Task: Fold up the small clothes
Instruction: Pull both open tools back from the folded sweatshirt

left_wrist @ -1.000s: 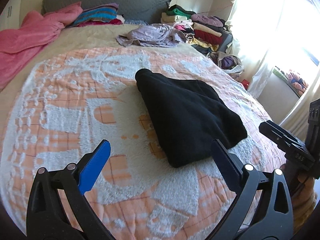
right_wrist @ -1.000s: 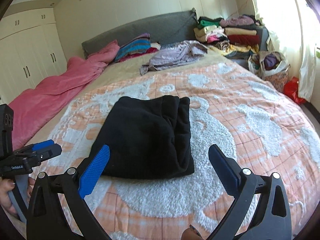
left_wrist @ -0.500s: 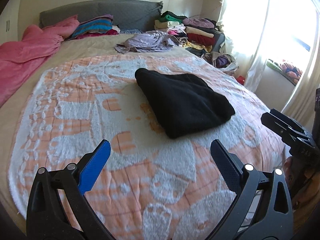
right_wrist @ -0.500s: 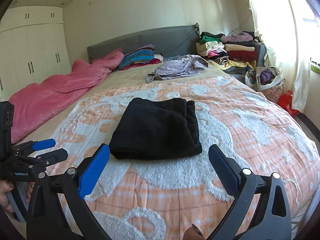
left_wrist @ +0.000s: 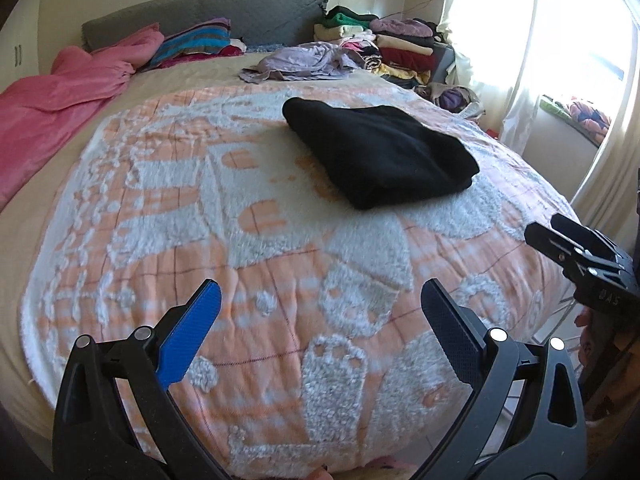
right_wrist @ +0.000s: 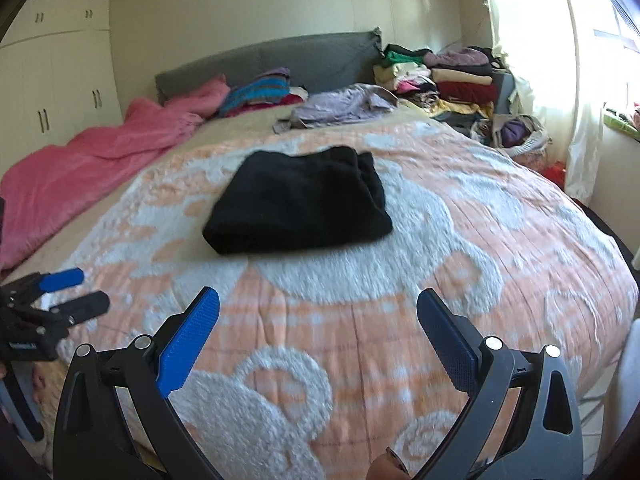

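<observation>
Both grippers hold nothing: the left gripper [left_wrist: 320,320] and the right gripper [right_wrist: 318,320] have their jaws wide apart above the near edge of the bed [right_wrist: 500,240]. Well apart from them, a folded black garment [right_wrist: 296,204] lies on the orange-and-white blanket [left_wrist: 280,240].

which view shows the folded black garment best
The right wrist view: the black garment lies near centre, its folded layers visible along the right edge. The left wrist view shows the same garment off to the right, seen at a slant, its layers barely showing.
</observation>
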Tool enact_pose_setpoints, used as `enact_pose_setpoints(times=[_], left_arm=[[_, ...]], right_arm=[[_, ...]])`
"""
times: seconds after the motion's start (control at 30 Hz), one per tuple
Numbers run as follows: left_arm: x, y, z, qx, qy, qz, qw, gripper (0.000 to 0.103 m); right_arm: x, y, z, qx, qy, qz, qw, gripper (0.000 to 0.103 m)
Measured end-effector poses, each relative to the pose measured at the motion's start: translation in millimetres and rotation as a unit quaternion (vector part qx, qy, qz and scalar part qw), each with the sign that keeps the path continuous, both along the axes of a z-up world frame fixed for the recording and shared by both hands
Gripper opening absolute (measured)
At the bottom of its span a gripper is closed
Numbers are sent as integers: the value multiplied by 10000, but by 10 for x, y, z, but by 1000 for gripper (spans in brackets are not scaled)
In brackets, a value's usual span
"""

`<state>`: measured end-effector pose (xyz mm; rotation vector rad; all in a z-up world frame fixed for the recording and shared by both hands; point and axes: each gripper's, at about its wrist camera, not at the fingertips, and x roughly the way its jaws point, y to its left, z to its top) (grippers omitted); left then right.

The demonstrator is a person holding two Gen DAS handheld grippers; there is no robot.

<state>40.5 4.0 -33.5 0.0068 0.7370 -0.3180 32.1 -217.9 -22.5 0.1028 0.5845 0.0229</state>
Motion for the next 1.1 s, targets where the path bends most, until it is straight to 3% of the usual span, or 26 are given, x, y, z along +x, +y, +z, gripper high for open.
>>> enact_pose_setpoints(times=[0.33,1.1], left_arm=[[21,28,-138,-188,211,81,9996,94],[-35,68,-89,-43,191,337,9992,94]], right_arm=[[-8,59,-147,-177,163,16,9997,98],[7,114,-146,-240,227,54,9994,98]])
